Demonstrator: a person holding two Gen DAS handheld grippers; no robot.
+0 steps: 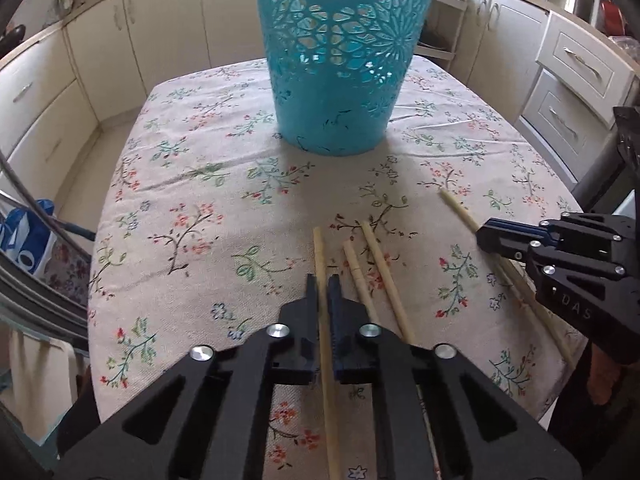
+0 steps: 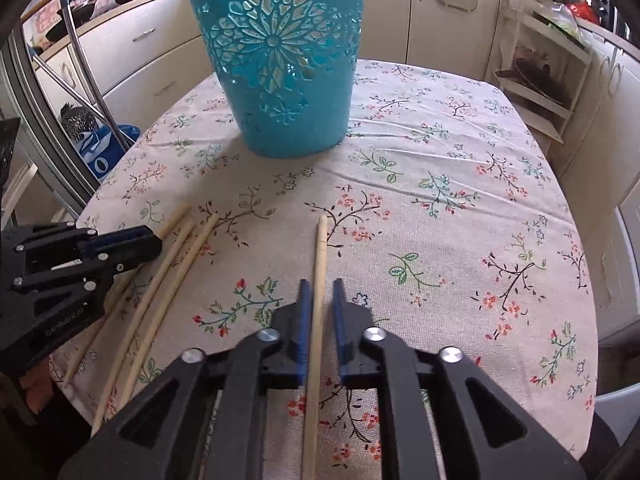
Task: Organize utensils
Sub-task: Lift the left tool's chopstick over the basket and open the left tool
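A teal perforated basket (image 1: 340, 60) stands upright on the floral tablecloth (image 1: 192, 208); it also shows in the right wrist view (image 2: 284, 60). Pale wooden chopsticks lie near the table's front edge. My left gripper (image 1: 322, 282) is closed tight on one chopstick (image 1: 320, 256), with two loose chopsticks (image 1: 376, 256) just to its right. My right gripper (image 2: 319, 288) straddles a single chopstick (image 2: 320, 256) with a small gap on each side; the jaws are not clamped. The right gripper shows at the right of the left wrist view (image 1: 500, 236), the left gripper at the left of the right wrist view (image 2: 132, 240).
Cream kitchen cabinets (image 1: 80, 72) surround the table. A blue-and-white bag (image 2: 102, 152) and metal chair frame (image 2: 80, 80) sit off the table's left side. An open white shelf unit (image 2: 540, 76) stands at the back right.
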